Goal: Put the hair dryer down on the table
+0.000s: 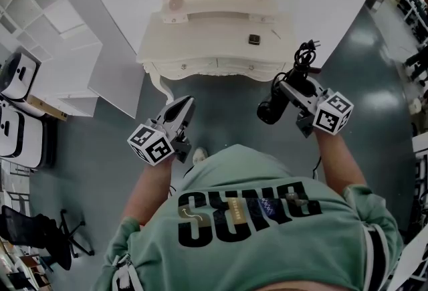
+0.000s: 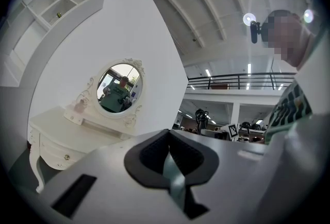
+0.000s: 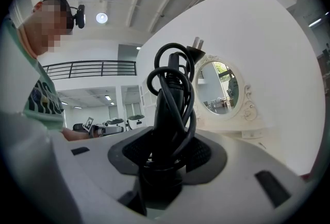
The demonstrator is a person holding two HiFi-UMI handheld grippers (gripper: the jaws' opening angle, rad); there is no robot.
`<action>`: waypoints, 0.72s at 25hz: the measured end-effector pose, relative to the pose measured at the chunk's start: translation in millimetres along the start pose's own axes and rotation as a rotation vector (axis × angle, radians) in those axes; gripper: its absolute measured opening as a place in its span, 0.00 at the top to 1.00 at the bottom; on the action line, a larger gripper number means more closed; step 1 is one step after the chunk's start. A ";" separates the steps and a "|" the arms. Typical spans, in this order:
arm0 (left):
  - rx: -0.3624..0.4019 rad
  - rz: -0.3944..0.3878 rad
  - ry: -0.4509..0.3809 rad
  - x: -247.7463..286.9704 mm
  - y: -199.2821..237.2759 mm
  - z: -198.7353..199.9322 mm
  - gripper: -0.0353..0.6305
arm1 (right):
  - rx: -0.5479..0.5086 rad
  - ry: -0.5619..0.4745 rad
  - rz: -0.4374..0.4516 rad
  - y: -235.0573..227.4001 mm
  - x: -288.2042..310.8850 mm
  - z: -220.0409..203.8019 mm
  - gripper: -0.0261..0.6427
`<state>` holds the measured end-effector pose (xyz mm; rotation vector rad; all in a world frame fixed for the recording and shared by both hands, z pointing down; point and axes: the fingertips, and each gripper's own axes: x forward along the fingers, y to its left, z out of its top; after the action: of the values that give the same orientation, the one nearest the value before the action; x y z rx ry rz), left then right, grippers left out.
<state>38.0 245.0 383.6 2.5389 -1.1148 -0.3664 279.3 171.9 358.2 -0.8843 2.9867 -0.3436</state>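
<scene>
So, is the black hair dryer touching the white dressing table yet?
Apart. Head view shows the hair dryer over floor, short of the table.

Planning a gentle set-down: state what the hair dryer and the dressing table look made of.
The hair dryer: likely hard plastic, matte black; its cord looks rubbery, coiled. The dressing table: probably painted wood, cream satin finish, carved scroll trim; paint hides what lies underneath.
</scene>
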 end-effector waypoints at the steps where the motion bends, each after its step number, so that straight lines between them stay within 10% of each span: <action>1: -0.003 -0.003 0.001 1.8 5.6 -0.2 0.93 | 0.002 0.001 -0.002 -2.1 4.5 -1.5 0.72; 18: -0.031 -0.186 0.071 80.9 226.0 89.8 0.93 | 0.019 -0.037 -0.124 -70.8 213.2 35.3 0.72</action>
<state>-90.3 23.2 386.5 2.6139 -0.8439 -0.3344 140.6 -8.0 350.3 -1.0640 2.8978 -0.3530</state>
